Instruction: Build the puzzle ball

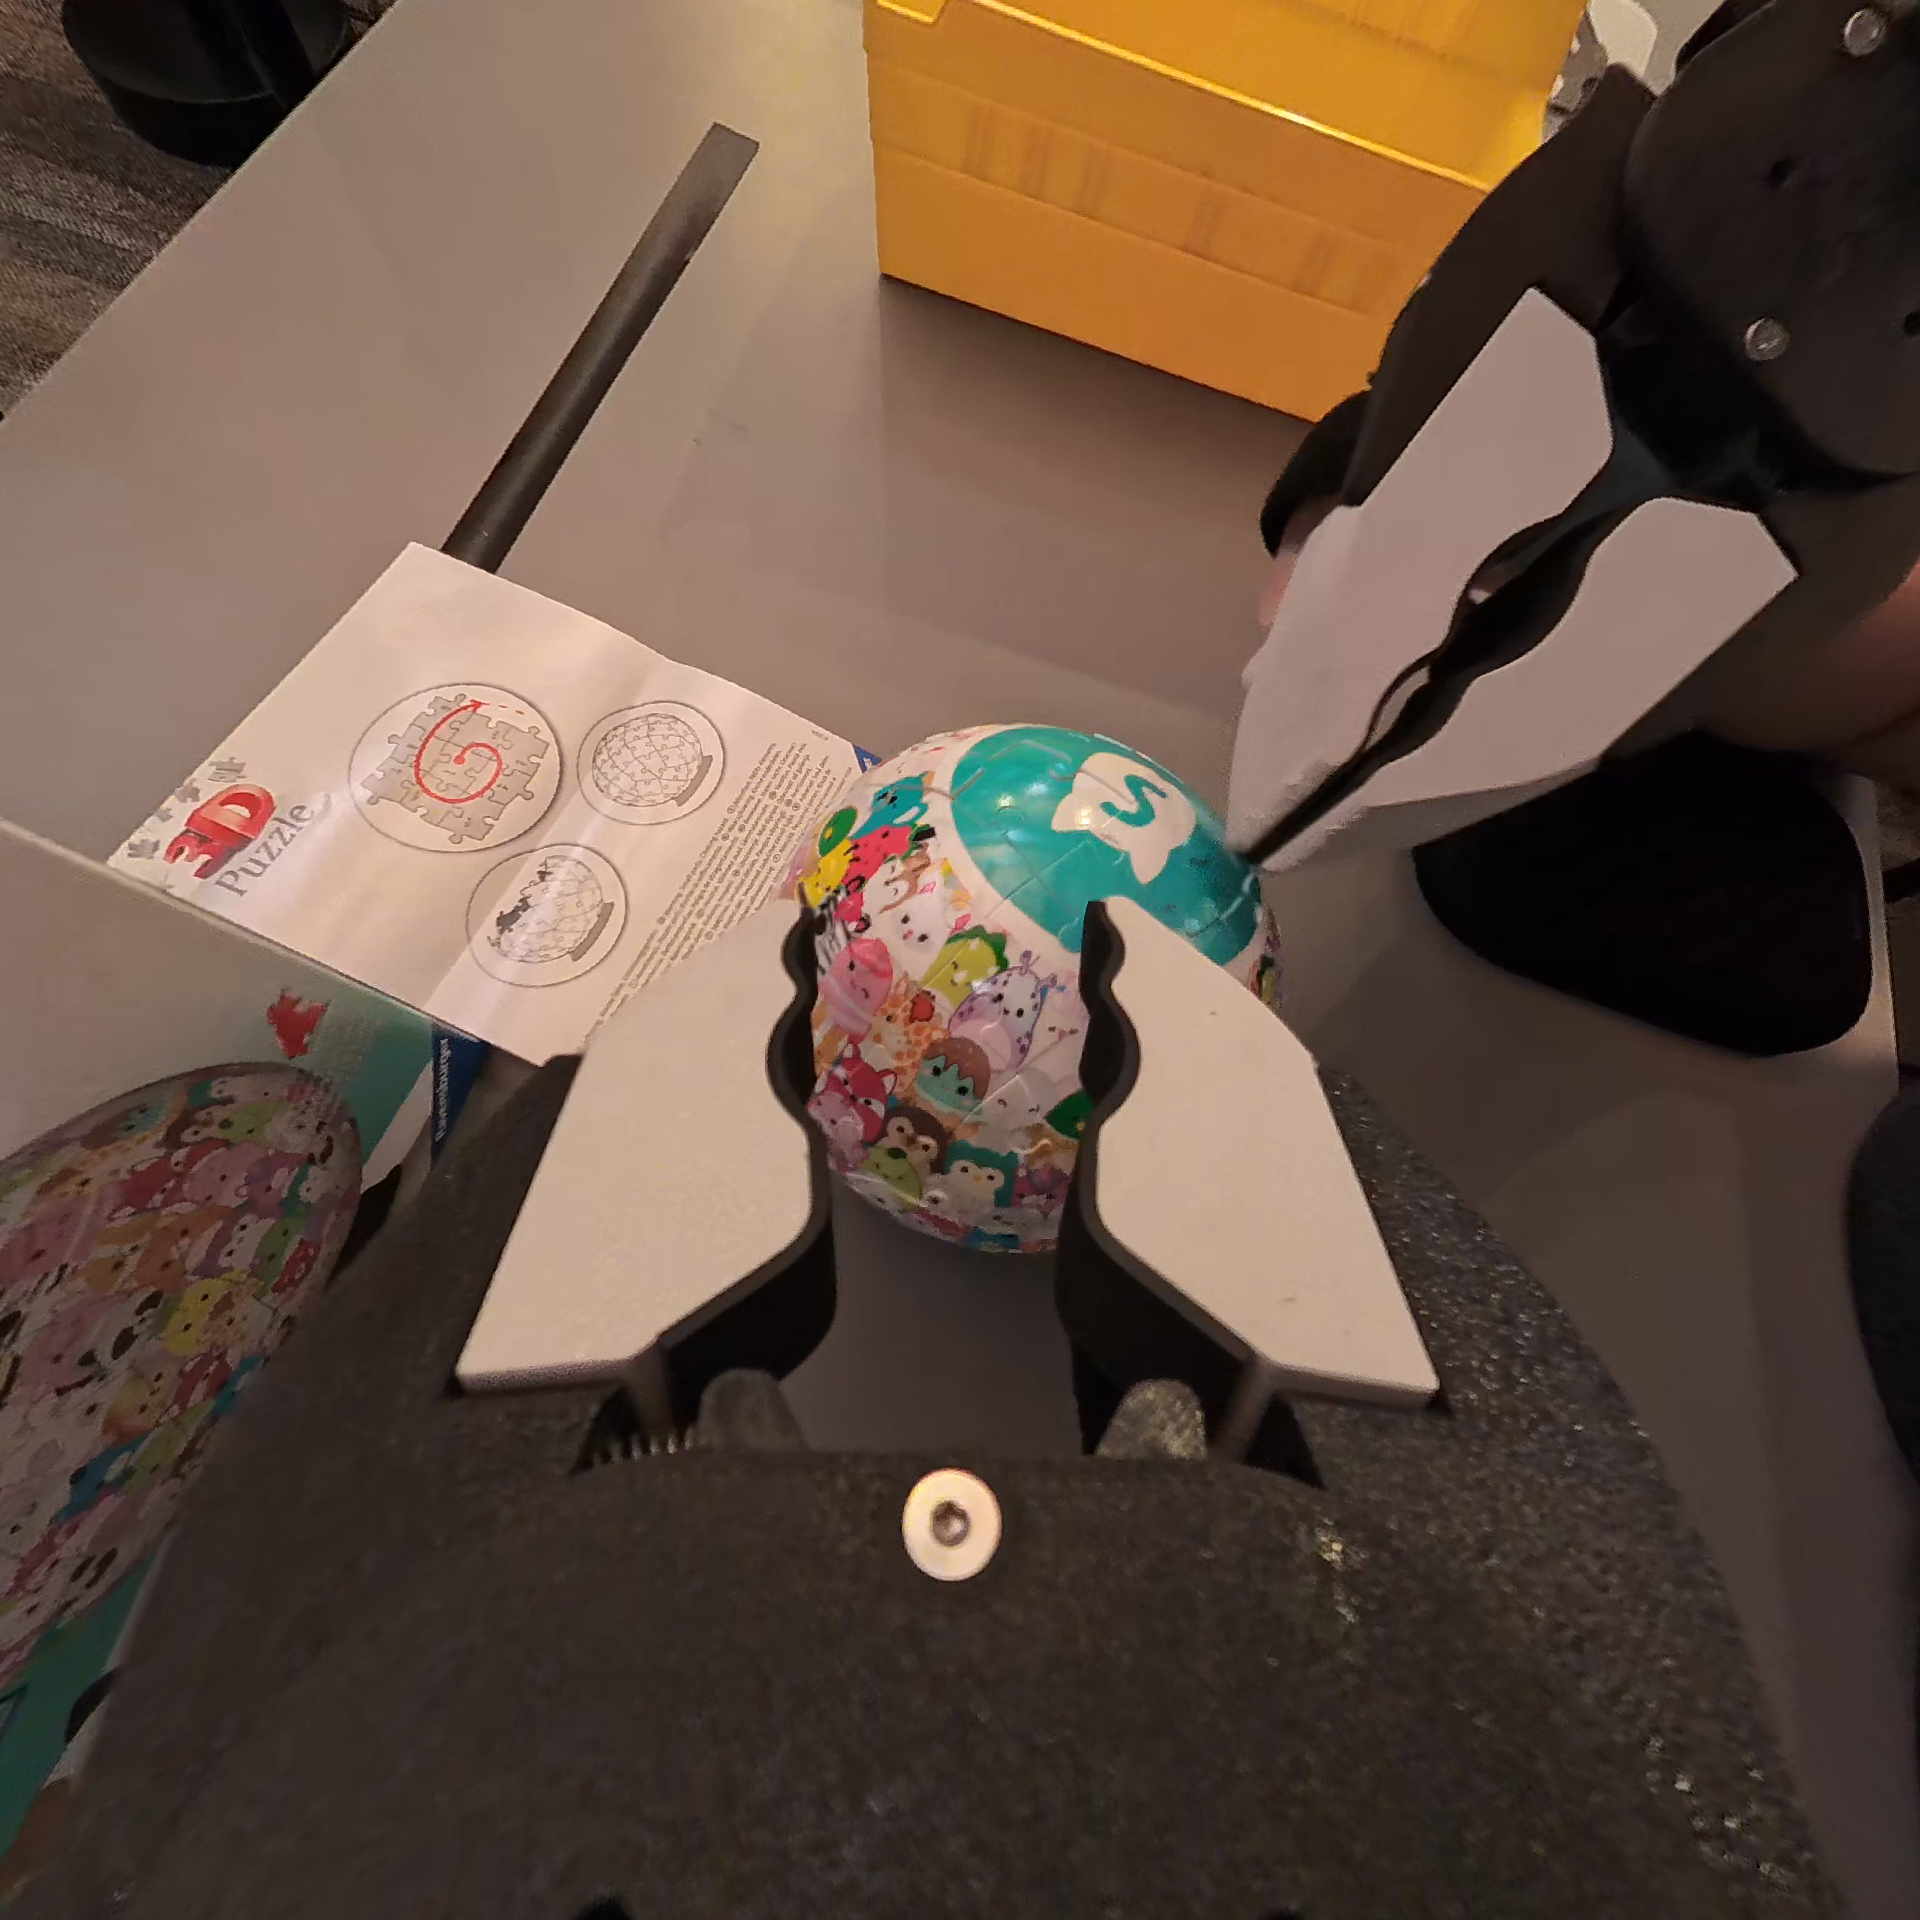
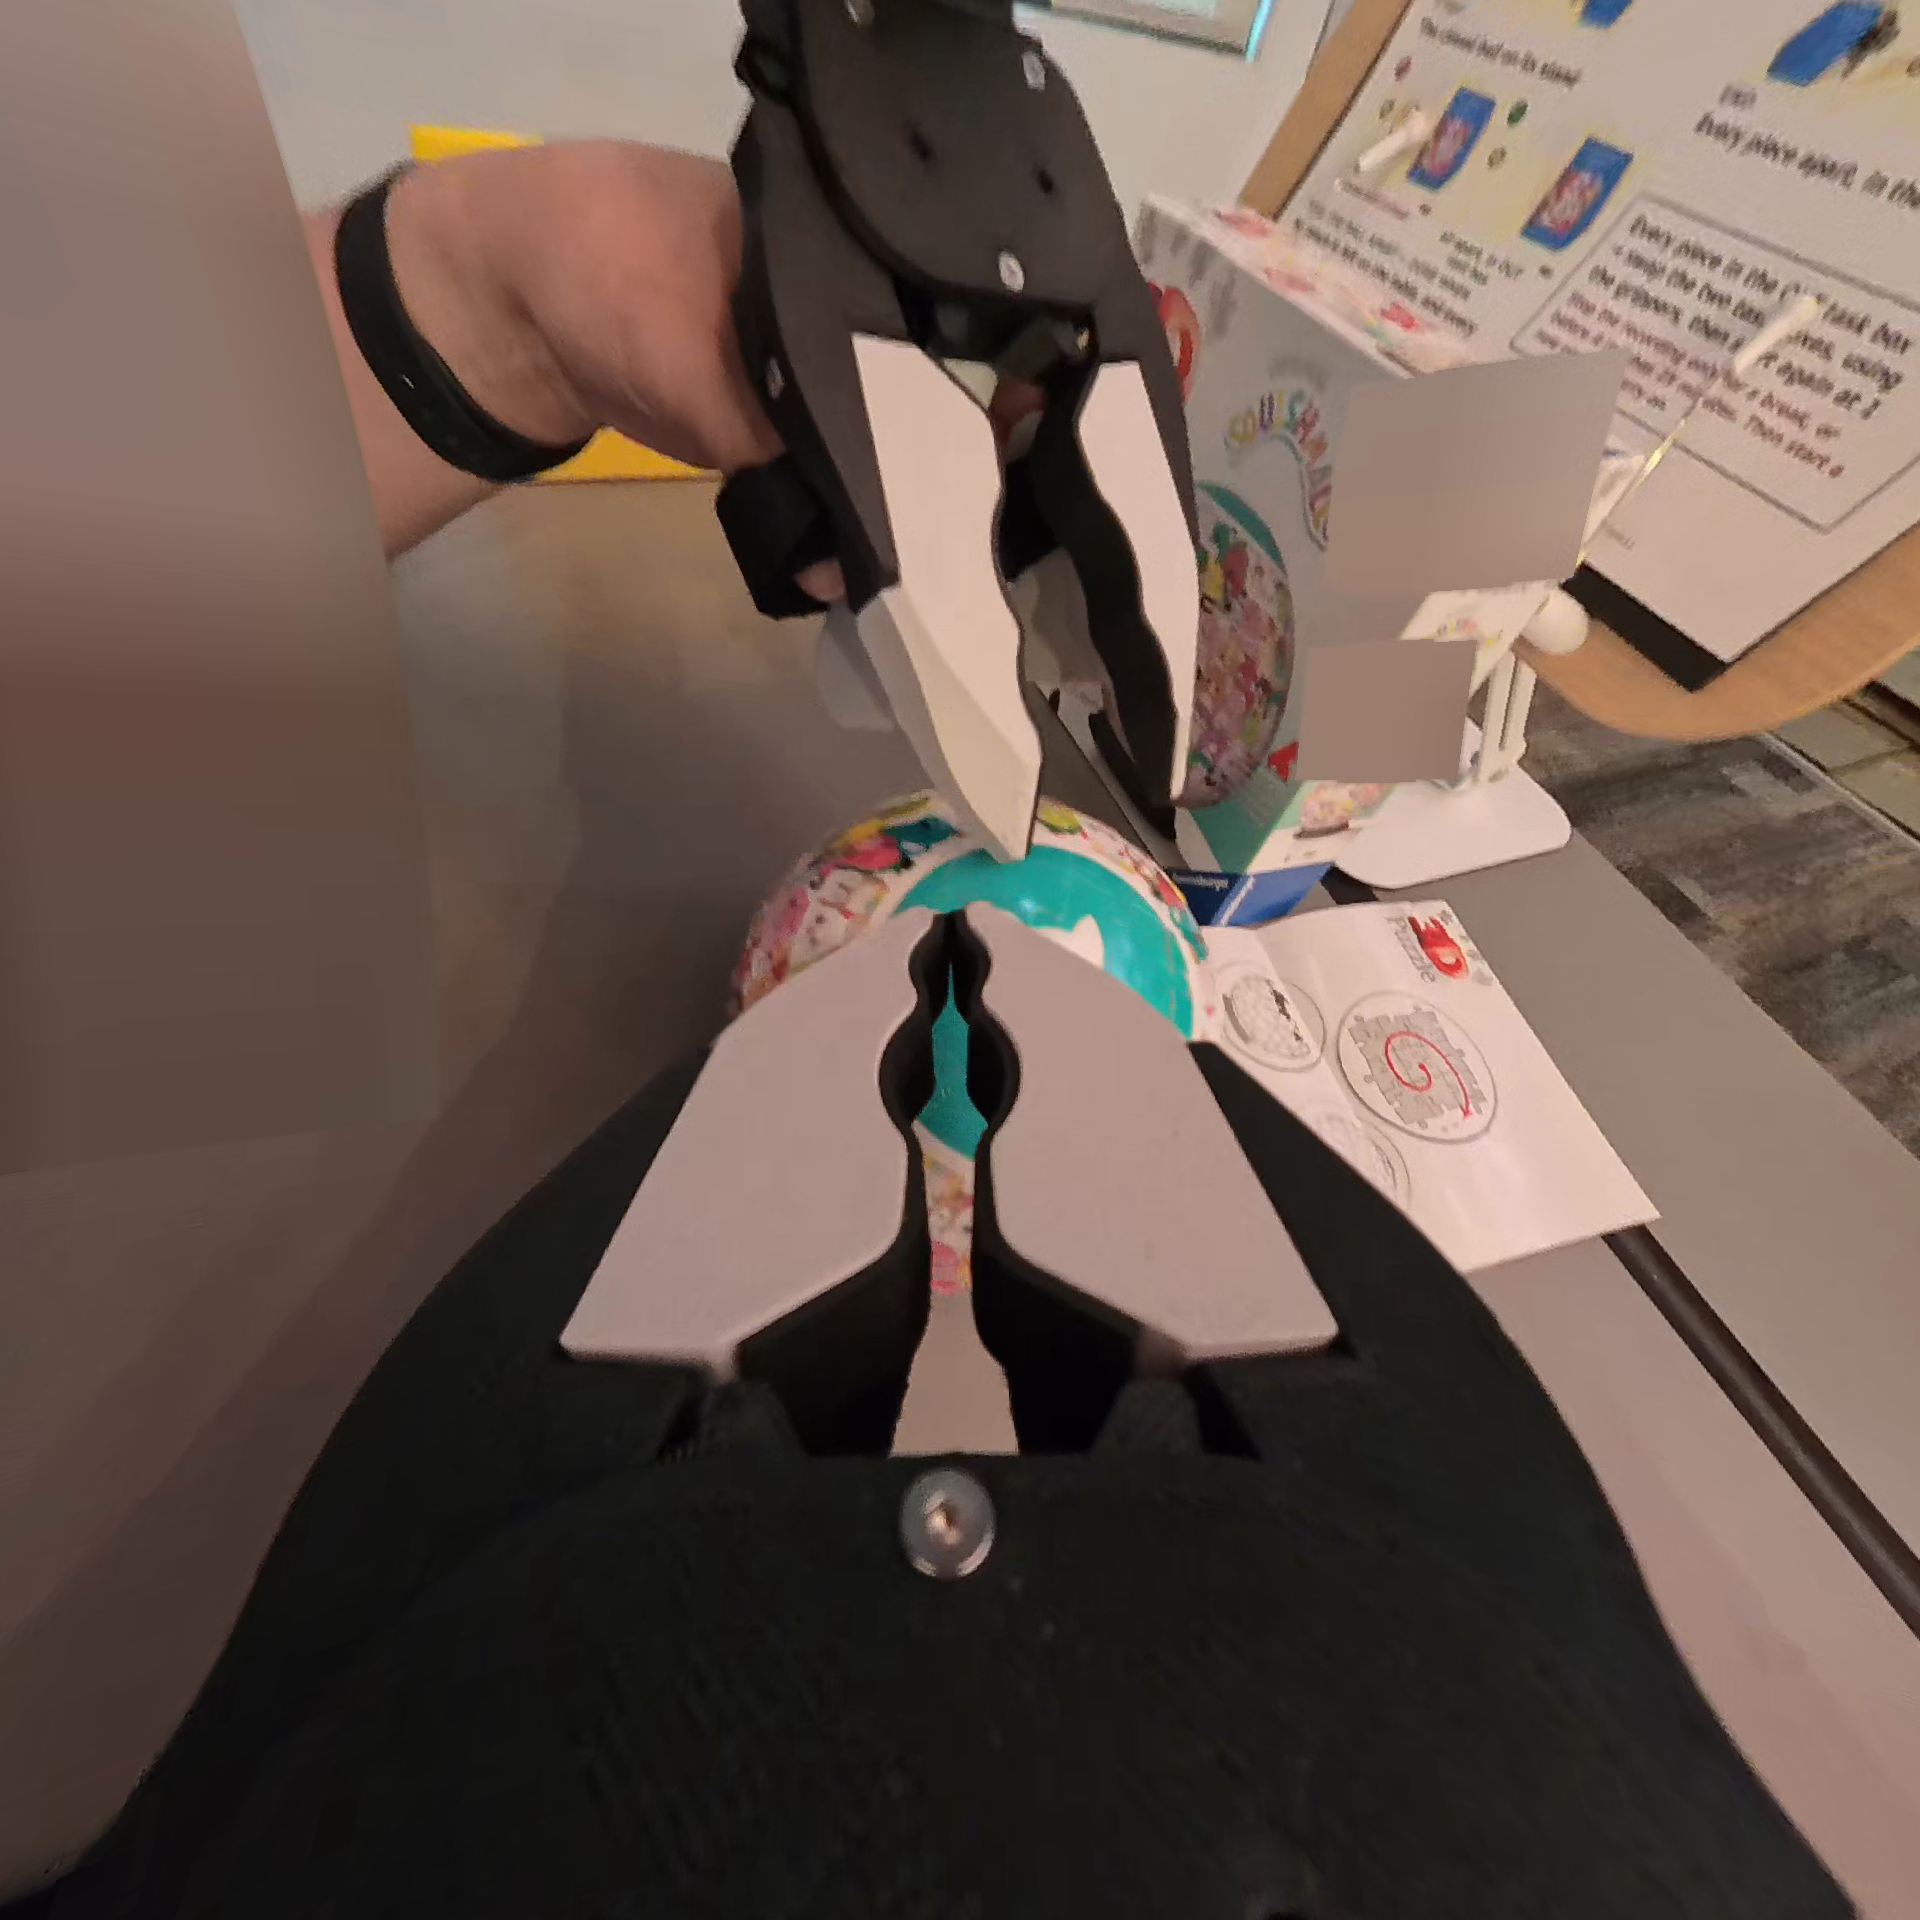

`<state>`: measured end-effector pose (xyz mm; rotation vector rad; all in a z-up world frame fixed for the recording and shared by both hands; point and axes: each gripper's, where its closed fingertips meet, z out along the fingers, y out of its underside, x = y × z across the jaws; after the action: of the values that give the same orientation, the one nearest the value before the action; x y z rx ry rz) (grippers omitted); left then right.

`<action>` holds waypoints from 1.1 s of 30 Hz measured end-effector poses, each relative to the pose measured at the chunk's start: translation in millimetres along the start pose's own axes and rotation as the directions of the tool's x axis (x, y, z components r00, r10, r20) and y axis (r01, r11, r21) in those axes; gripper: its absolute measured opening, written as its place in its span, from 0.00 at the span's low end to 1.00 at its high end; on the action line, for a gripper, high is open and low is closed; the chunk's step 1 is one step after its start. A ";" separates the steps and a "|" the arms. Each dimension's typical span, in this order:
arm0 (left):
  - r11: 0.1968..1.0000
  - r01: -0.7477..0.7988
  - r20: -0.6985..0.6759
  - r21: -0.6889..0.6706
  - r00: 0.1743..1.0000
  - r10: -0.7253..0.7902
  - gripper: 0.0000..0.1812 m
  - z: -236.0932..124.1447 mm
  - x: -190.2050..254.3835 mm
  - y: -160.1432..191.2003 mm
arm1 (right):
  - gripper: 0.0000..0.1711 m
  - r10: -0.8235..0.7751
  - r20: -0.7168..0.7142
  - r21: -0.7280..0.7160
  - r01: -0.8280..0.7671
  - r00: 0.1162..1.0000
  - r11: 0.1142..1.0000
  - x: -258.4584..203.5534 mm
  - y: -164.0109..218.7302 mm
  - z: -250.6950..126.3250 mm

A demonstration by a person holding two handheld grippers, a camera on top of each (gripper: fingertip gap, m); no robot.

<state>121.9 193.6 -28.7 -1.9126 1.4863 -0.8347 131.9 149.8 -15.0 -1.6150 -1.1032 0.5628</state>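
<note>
The puzzle ball (image 1: 935,1039) stands on the grey table (image 1: 987,520), covered in colourful cartoon animals with a teal cap on top. My left gripper (image 1: 951,925) is open and hovers just over the ball, its fingers straddling the near side without clamping it. In the right wrist view the left gripper (image 2: 1091,821) comes down from above, one fingertip (image 2: 1008,831) at the ball's (image 2: 1101,914) top edge. My right gripper (image 2: 951,920) is shut, its tips on the teal cap; it also shows in the left wrist view (image 1: 1252,854). No loose piece is visible.
A folded instruction leaflet (image 1: 468,790) lies left of the ball. The puzzle's box (image 1: 156,1247) stands at the near left. A yellow box (image 1: 1174,177) sits at the back. A dark slot (image 1: 603,343) runs across the table. A white stand (image 2: 1475,810) is beyond the box.
</note>
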 end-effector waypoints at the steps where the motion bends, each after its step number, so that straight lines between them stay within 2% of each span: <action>1: 1.000 0.002 0.002 0.002 1.000 -0.002 0.27 -1.0 -0.2 1.0 | 0.01 0.003 0.012 0.001 -0.003 1.000 1.000 -2.4 -0.8 2.2; 3: 1.000 0.012 -0.004 0.008 1.000 -0.012 0.26 -2.0 0.8 2.8 | 0.01 0.010 0.008 -0.067 -0.010 1.000 0.998 -0.9 9.7 8.7; 13: 0.999 0.025 0.015 0.026 1.000 -0.026 0.26 -4.5 -2.4 2.5 | 0.00 0.001 0.022 -0.006 0.000 1.000 1.000 -0.8 0.0 5.7; 16: 0.998 0.064 -0.009 0.019 0.998 -0.064 0.25 -3.6 -1.0 3.1 | 0.00 0.030 0.029 -0.034 -0.029 0.999 0.999 1.2 7.9 9.0; 19: 0.994 0.080 -0.016 0.081 0.997 -0.079 0.27 -25.3 9.3 -8.7 | 0.01 0.028 0.019 0.077 -0.029 0.999 0.997 3.2 -24.1 -17.6; 21: 0.987 0.065 0.020 0.150 0.997 -0.068 0.26 -51.0 16.3 -16.9 | 0.01 0.035 -0.059 0.112 -0.029 0.998 0.993 15.7 -42.2 -46.8; 25: 0.976 0.055 0.141 0.209 0.986 -0.086 0.27 -103.2 27.5 -10.4 | 0.01 0.055 -0.240 0.155 -0.018 0.969 0.988 30.2 -48.2 -98.5; 28: 0.968 -0.015 0.300 0.252 0.952 -0.063 0.28 -172.9 40.2 -18.5 | 0.01 0.020 -0.378 0.172 0.050 0.925 0.984 35.1 -76.9 -149.8; 29: 0.966 -0.063 0.376 0.252 0.926 -0.038 0.30 -205.3 44.0 -29.1 | 0.01 -0.020 -0.435 0.157 0.097 0.900 0.983 39.1 -97.8 -172.5; 31: 0.962 -0.139 0.523 0.237 0.852 -0.006 0.38 -277.0 55.1 -59.4 | 0.09 -0.103 -0.565 0.132 0.213 0.818 0.968 49.3 -159.6 -225.0; 33: 0.942 -0.211 0.643 0.259 0.766 -0.005 0.43 -345.7 76.8 -93.0 | 0.17 -0.125 -0.632 0.109 0.247 0.765 0.963 49.1 -224.7 -271.9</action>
<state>-70.6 117.8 273.4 -1.6125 0.9519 -0.2816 288.5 63.6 293.1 -1.3518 -0.6697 -0.0240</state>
